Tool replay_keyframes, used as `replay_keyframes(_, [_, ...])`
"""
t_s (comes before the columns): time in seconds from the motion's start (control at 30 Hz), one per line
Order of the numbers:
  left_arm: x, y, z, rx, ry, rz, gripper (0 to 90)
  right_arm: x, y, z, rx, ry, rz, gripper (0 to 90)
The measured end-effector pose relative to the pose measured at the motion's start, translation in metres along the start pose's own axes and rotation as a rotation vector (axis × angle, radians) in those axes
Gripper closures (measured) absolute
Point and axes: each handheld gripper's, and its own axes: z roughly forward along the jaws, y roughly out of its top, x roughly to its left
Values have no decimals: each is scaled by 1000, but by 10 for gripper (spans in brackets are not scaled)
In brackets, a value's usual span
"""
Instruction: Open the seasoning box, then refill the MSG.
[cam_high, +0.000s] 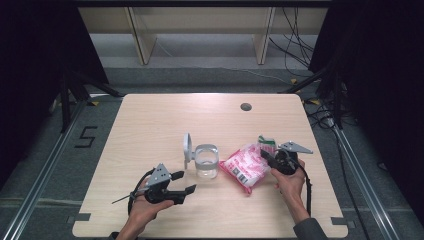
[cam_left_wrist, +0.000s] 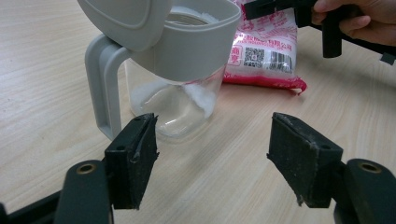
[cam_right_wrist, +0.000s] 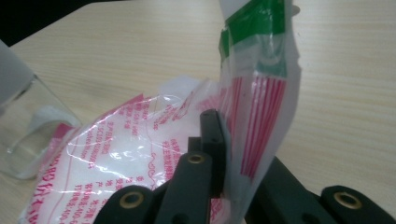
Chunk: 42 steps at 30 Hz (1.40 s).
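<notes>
Pale wood table (cam_high: 150, 125) — grey floor (cam_high: 210, 75), dark curtains (cam_high: 380, 60)

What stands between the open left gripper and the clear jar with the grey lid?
Nothing visible: bare table lies between the left gripper, jaws open, and the jar. The pink bag lies beyond the jar.

Low in the left of the high view, the person's left hand (cam_high: 145, 207) holds the left gripper (cam_high: 184, 182) just above the table, pointing to the right of the frame, its black jaws standing wide apart with nothing between them. At the right of centre, the right hand (cam_high: 289, 181) comes up from the bottom edge with the right gripper (cam_high: 266, 155) aimed up and to the left, jaws pinched together on the bag (cam_high: 247, 167).
</notes>
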Motion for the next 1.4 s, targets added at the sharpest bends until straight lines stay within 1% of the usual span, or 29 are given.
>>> replay_keyframes(0.03, [-1, 0, 0, 0, 0, -9, 318, 2, 1, -1, -10, 3, -15, 900])
replay_keyframes(0.07, [-2, 0, 0, 4, 7, -29, 318, 8, 3, -4, 2, -6, 11, 900])
replay_keyframes(0.1, [-3, 0, 1, -6, 5, -37, 317, 7, 4, -5, -18, 6, -40, 900])
replay_keyframes(0.17, [-3, 0, 0, 3, 13, -26, 318, 14, 7, -10, -24, 1, -98, 900])
replay_keyframes(0.2, [-2, 1, 1, 3, 7, -3, 317, 21, 7, -14, -9, -3, -82, 900])
replay_keyframes(0.23, [-3, 1, 1, 3, 11, -24, 317, 21, 9, -15, -35, 7, -130, 900])
replay_keyframes(0.3, [-3, 1, 1, 1, 5, -13, 316, 27, 11, -22, -49, 25, -121, 900])
replay_keyframes(0.4, [-5, 3, 1, -7, 9, -20, 314, 33, 13, -30, -71, 45, -156, 900])
replay_keyframes(0.43, [-3, 3, -1, 4, 10, 8, 314, 37, 13, -32, -78, 61, -143, 900])
replay_keyframes(0.5, [-3, 2, -1, 1, 16, 1, 313, 40, 15, -36, -83, 80, -151, 900])
replay_keyframes(0.53, [-4, 1, -1, -5, 25, -29, 313, 42, 16, -36, -99, 82, -147, 900])
replay_keyframes(0.6, [-3, 1, -1, 1, 37, -15, 313, 43, 19, -38, -132, 84, -209, 900])
replay_keyframes(0.63, [-5, 1, 0, -14, 39, -25, 313, 48, 20, -40, -128, 79, -200, 900])
replay_keyframes(0.67, [-5, 1, 0, -4, 41, -12, 313, 49, 22, -43, -114, 78, -222, 900])
replay_keyframes(0.73, [-6, 1, 1, -9, 33, -7, 315, 53, 23, -44, -135, 85, -224, 900])
replay_keyframes(0.77, [-8, 1, 2, -8, 37, -10, 315, 55, 24, -47, -125, 89, -219, 900])
replay_keyframes(0.8, [-8, 1, 2, 3, 42, 4, 315, 57, 26, -49, -121, 84, -221, 900])
replay_keyframes(0.87, [-9, 0, 3, 2, 32, 22, 315, 58, 28, -49, -134, 103, -241, 900])
replay_keyframes(0.93, [-10, -1, 4, 0, 34, 4, 315, 61, 29, -50, -125, 100, -230, 900])
replay_keyframes(0.97, [-10, -1, 4, 0, 37, 5, 314, 61, 30, -50, -124, 106, -243, 900])
replay_keyframes(1.03, [-13, -1, 4, 10, 42, 12, 314, 64, 31, -52, -106, 98, -229, 900])
replay_keyframes(1.07, [-13, -2, 6, 5, 37, 12, 315, 63, 32, -52, -113, 101, -254, 900])
replay_keyframes(1.13, [-16, -2, 8, 16, 40, 22, 315, 65, 33, -53, -110, 98, -263, 900])
replay_keyframes(1.17, [-17, -2, 10, 9, 29, 17, 315, 68, 33, -54, -111, 96, -244, 900])
replay_keyframes(1.2, [-19, -3, 11, 11, 27, 20, 315, 67, 35, -54, -122, 104, -266, 900])
replay_keyframes(1.27, [-23, -3, 13, 10, 20, 13, 317, 68, 39, -58, -116, 109, -271, 900])
replay_keyframes(1.33, [-28, -3, 14, 7, -15, -9, 317, 67, 41, -58, -132, 126, -283, 900])
replay_keyframes(1.37, [-33, -2, 15, 0, -27, -13, 317, 69, 42, -61, -113, 114, -267, 900])
replay_keyframes(1.4, [-37, -1, 15, 8, -25, 15, 317, 68, 44, -62, -108, 119, -271, 900])
